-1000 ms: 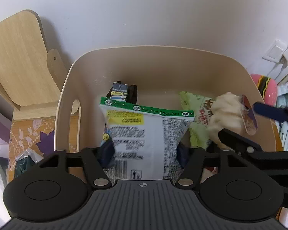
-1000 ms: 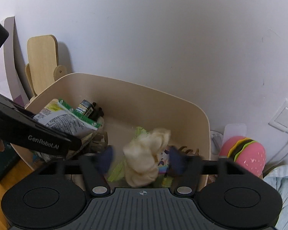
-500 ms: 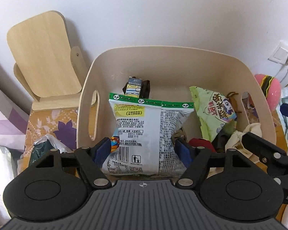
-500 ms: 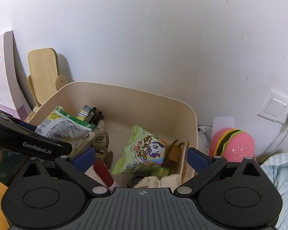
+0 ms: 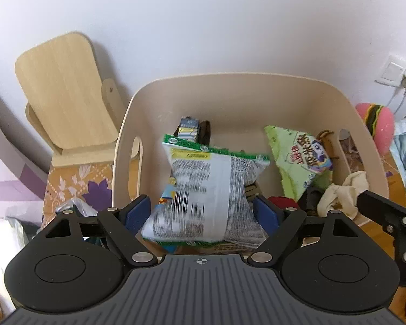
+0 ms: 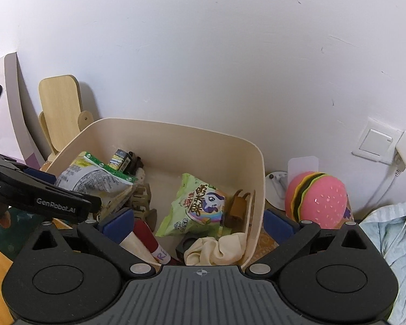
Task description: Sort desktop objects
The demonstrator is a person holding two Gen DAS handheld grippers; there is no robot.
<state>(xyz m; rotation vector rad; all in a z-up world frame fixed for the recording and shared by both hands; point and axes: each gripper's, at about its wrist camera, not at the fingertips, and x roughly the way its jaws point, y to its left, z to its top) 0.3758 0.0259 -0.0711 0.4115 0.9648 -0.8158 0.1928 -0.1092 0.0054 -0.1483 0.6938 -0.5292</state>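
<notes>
A white wall backs a beige bin [image 5: 257, 86]. In the left view, the left gripper [image 5: 203, 212] is opening its jaws; the white-and-green snack bag [image 5: 211, 189] sits between them, pads clear. In the right view, the right gripper [image 6: 197, 220] gapes empty above the cream cloth [image 6: 216, 249] in the bin's corner.

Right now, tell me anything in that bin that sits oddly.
The white snack bag leans tilted on the pile inside the beige bin, between the left gripper as its jaws open. The cream cloth slumps bunched against the bin's near corner.
</notes>
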